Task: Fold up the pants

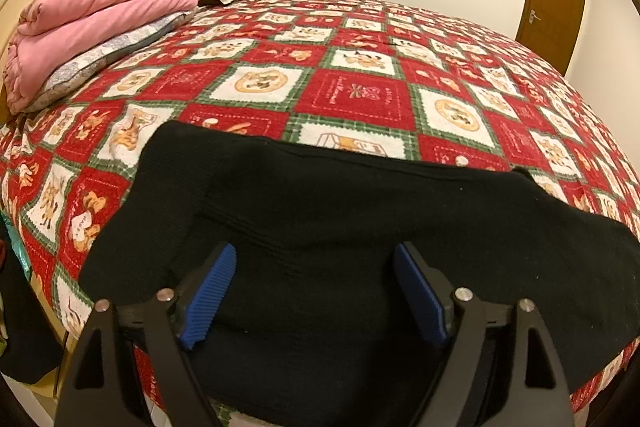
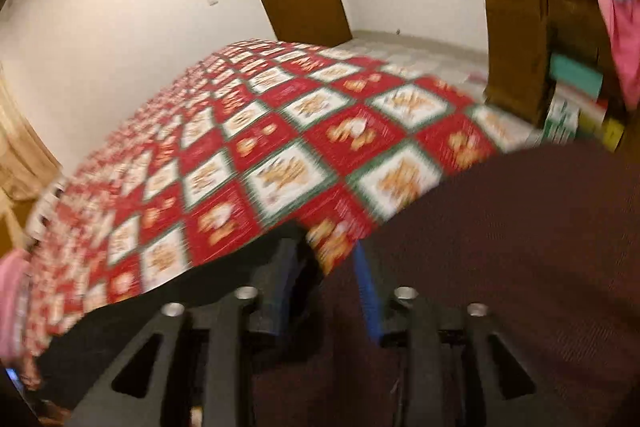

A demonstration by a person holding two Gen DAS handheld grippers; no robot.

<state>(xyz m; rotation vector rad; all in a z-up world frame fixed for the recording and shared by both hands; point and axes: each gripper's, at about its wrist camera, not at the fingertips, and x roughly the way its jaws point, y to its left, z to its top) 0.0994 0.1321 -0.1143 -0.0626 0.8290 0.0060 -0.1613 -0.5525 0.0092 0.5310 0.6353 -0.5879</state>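
Bedroom, quilted bed (image 1: 360,83): my left tongs (image 1: 314,291) stand wide, gripping nothing, poised over the black pants (image 1: 360,219) lying near the bed's front edge. My right tongs (image 2: 332,267) appear narrowed on a pants edge, though blur prevents certainty. I judge a fold is under way; next, the left should pin or pinch cloth while the right carries its edge across.
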